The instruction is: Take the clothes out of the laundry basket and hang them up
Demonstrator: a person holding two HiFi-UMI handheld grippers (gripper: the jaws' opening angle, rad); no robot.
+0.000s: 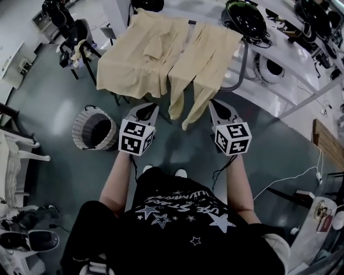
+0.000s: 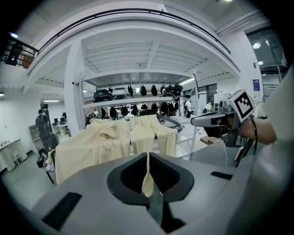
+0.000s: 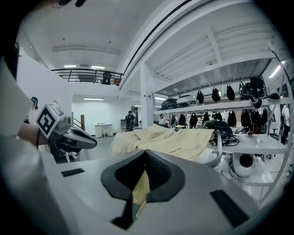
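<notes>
Two cream garments hang over a drying rack (image 1: 243,70): a shirt (image 1: 134,59) on the left and trousers (image 1: 207,53) on the right, with their legs dangling. The wicker laundry basket (image 1: 94,129) stands on the floor to the left and looks empty. My left gripper (image 1: 146,110) is shut with nothing in it, just short of the shirt's hem. My right gripper (image 1: 217,106) is shut too, close beside the hanging trouser leg. In the left gripper view the left gripper (image 2: 148,156) points at the trousers (image 2: 151,135). In the right gripper view the right gripper (image 3: 145,151) faces the draped cloth (image 3: 170,140).
White shelving (image 1: 279,53) with black helmets (image 1: 246,16) runs along the right behind the rack. A chair with cloth on it (image 1: 78,51) stands at the back left. A white cable (image 1: 290,180) lies on the floor at right. A person (image 2: 42,124) stands far off.
</notes>
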